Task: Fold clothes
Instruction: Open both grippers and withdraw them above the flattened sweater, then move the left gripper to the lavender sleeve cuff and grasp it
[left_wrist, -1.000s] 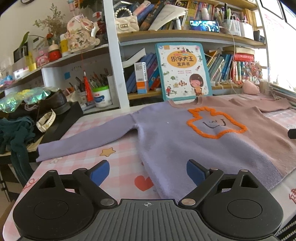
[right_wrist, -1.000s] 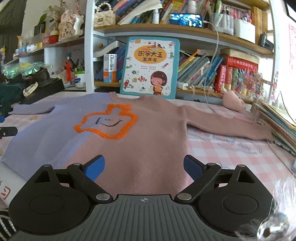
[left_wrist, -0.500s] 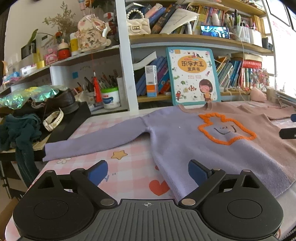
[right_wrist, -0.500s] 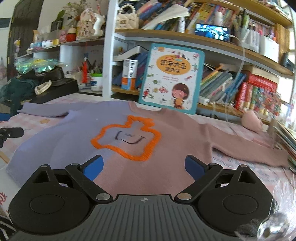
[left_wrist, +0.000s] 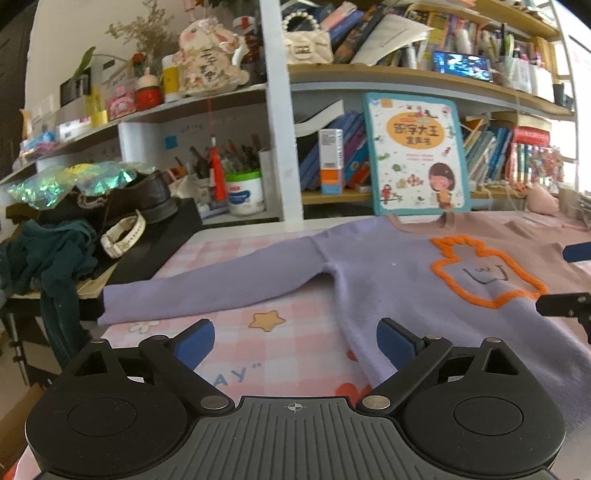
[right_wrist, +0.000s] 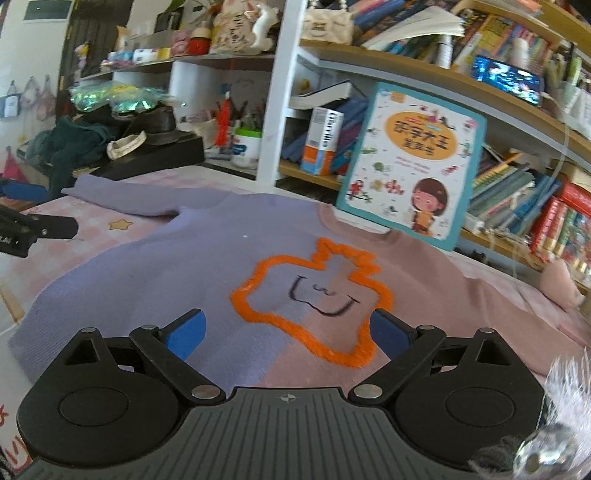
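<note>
Through the left wrist camera, the left gripper (left_wrist: 294, 339) hangs with its blue pads spread wide and nothing between them, low over the pink checked tablecloth (left_wrist: 295, 354). The sweater (left_wrist: 399, 273) lies flat and face up on that cloth, unfolded. Its body spreads from about 1 o'clock out to 3 o'clock of the gripper, and its lilac sleeve (left_wrist: 207, 291) stretches away toward 10 o'clock, the cuff ending near the table's left edge. The sleeve's long axis runs crosswise to the gripper's line of sight, slanting up from the cuff to the shoulder. The other gripper's fingertips poke in at the far right edge.

Through the right wrist camera, the right gripper (right_wrist: 288, 332) is likewise released, pads wide apart and empty, hovering right above the sweater (right_wrist: 184, 266), with the orange outline (right_wrist: 314, 299) at 12 o'clock just past the fingers. The lilac sleeve (right_wrist: 122, 199) runs off toward 10 o'clock; the pink sleeve (right_wrist: 517, 295) trails toward 2 o'clock.

By my reckoning the left gripper is much the nearer to the lilac sleeve, the right to the pink one. Whichever sleeve is taken would fold across the body.
</note>
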